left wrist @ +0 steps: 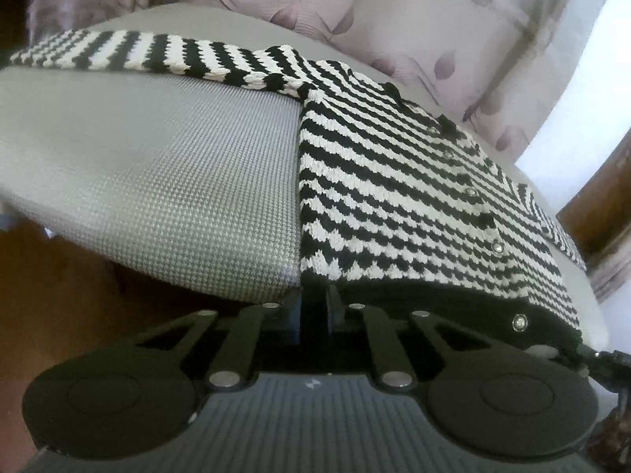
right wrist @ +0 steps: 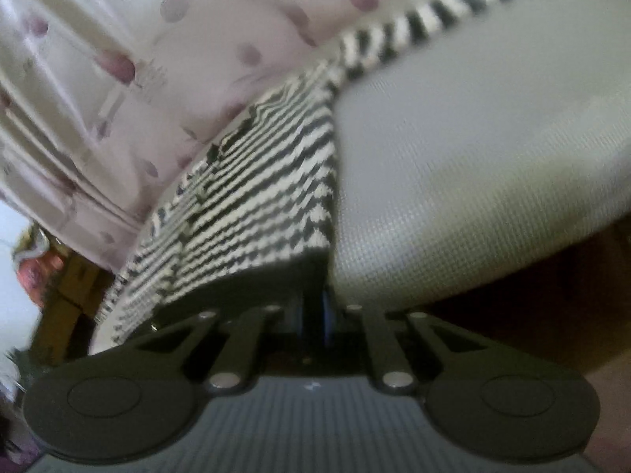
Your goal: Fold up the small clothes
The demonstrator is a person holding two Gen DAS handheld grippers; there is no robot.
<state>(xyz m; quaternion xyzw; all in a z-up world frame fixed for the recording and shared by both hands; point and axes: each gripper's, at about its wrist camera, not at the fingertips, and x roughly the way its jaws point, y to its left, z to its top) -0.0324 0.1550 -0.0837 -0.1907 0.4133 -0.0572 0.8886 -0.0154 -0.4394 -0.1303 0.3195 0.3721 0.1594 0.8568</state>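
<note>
- Broadly, the grey cushion (left wrist: 165, 181), a padded mesh-weave surface, carries the work, with a floral curtain (left wrist: 394, 12) behind it.
- The cardigan (left wrist: 394, 205), a black-and-white striped knit, lies spread face up on the cushion, its button placket running along the middle and one sleeve (left wrist: 138, 55) stretched out flat towards the far side.
- It looks soft, fairly thick and light; I judge it will drape and sag between two holds, not slide, as the knit should cling to the mesh.
- The black hem band is the firmest edge, so the two bottom corners seem the best places to take hold.
- The left gripper (left wrist: 315, 307) is closed on one hem corner, at the garment's side edge.
- The right gripper (right wrist: 315, 307) is closed on the opposite hem corner, though that view is blurred.
- The small shiny buttons (left wrist: 519, 321) could snag, so the fold should keep clear of them.
</note>
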